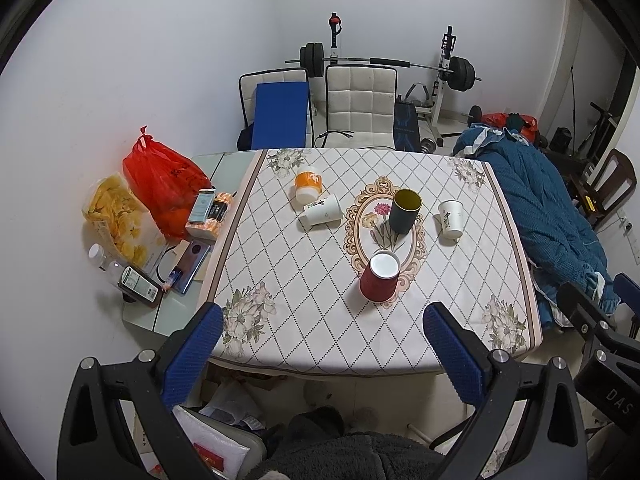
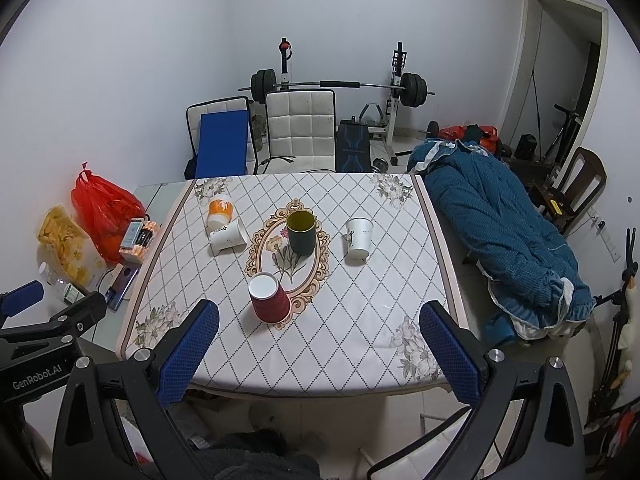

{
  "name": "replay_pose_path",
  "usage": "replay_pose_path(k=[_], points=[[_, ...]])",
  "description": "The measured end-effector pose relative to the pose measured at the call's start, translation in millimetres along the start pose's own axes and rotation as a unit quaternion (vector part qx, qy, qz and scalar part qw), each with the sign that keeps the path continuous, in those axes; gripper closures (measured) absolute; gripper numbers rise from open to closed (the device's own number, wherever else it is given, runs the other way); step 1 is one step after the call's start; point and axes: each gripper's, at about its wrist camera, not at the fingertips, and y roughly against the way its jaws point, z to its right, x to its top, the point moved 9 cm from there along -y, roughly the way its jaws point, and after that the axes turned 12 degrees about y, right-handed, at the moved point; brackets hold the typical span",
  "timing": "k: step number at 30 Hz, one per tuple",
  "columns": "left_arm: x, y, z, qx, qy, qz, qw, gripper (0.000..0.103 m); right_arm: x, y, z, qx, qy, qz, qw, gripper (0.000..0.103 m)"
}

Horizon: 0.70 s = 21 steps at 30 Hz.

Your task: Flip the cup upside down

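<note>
Several cups stand on the patterned tablecloth (image 1: 304, 280). A red paper cup (image 1: 379, 277) (image 2: 269, 298) sits upside down nearest me. A dark green cup (image 1: 405, 210) (image 2: 301, 233) stands upright at the centre. A white paper cup (image 1: 451, 219) (image 2: 358, 238) stands upright to its right. Another white cup (image 1: 322, 210) (image 2: 228, 236) and an orange-and-white cup (image 1: 308, 185) (image 2: 219, 211) sit at the far left. My left gripper (image 1: 323, 322) and right gripper (image 2: 319, 318) are both open and empty, held above the table's near edge.
A red bag (image 1: 160, 184), a snack bag (image 1: 116, 220), boxes, a phone (image 1: 188, 266) and bottles lie on the glass strip left of the cloth. Two white chairs (image 1: 360, 108) stand behind the table. A blue blanket (image 2: 504, 240) lies at the right. A barbell rack stands at the back.
</note>
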Motion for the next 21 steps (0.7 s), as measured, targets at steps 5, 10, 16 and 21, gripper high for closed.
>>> replay_pose_path(k=[5, 10, 16, 21], points=[[-1.3, -0.3, -0.1, 0.000, 0.000, -0.001, 1.0000, 0.001, 0.1, 0.2, 0.4, -0.001, 0.000, 0.000, 1.000, 0.001], [-1.3, -0.2, -0.1, 0.000, -0.001, -0.001, 1.0000, 0.001, -1.2, -1.1, 1.1, 0.001, -0.001, -0.001, 1.000, 0.001], [-1.3, -0.1, -0.1, -0.001, -0.001, -0.001, 1.0000, 0.001, -0.9, -1.2, 1.7, -0.001, -0.001, -0.001, 1.000, 0.001], [-1.2, -0.1, 0.1, -0.001, -0.002, -0.001, 1.0000, 0.001, -1.4, -1.8, 2.3, 0.001, -0.002, -0.001, 1.000, 0.001]])
